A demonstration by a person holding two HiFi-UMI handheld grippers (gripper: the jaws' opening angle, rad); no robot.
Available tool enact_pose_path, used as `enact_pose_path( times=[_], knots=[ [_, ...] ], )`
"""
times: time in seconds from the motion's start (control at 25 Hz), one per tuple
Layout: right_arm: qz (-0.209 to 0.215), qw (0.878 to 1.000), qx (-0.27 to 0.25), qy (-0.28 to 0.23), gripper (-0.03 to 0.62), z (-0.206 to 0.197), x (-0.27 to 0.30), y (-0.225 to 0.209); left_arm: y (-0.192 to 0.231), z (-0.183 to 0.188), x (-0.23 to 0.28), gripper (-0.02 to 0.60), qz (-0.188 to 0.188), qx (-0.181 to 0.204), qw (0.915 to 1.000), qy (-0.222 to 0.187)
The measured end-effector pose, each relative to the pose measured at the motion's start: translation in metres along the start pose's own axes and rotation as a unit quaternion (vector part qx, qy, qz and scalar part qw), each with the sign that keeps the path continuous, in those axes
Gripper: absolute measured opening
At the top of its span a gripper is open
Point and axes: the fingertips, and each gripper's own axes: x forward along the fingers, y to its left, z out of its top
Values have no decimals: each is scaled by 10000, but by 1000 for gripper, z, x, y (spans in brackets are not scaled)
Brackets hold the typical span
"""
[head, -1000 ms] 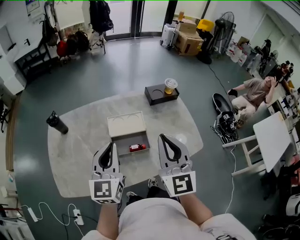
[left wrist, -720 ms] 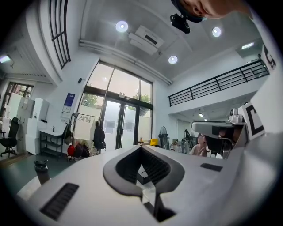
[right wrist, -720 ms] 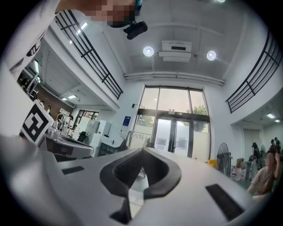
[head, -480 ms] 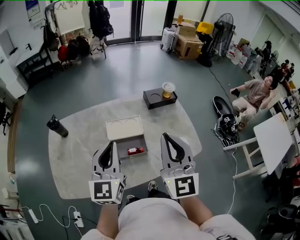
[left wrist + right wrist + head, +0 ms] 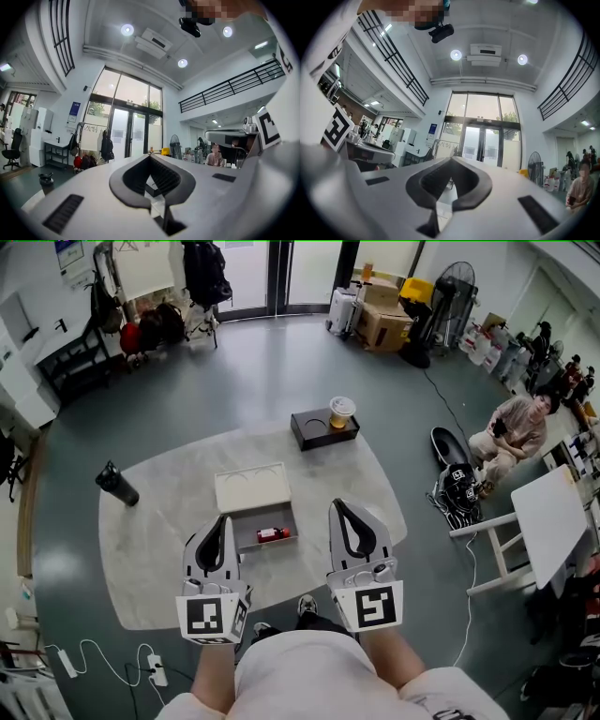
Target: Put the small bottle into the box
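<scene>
I saw the small bottle lying already inside the open box, probably light and slippery, best taken across its middle, while my left hand-held gripper and right hand-held gripper were both closed and empty.

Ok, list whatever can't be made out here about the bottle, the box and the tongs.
- Small bottle: head view, too small to read its label or cap; both gripper views look across the room, above it.
- Box: head view, too small to tell whether its lid is hinged or loose.
- Left tongs and right tongs: head view looks from above, so their height over the box is unclear.
</scene>
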Motion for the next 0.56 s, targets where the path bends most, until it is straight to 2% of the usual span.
enact_pose_path(
  times=[0.24,0.56],
  knots=[
    [-29,10000,-1,77,25,-4,-2,-4,-1,-6,1,21,-59,-174,9998,49],
    [-107,9999,39,49,25,-6,1,-3,1,-7,3,21,-80,-74,9999,10]
  ],
)
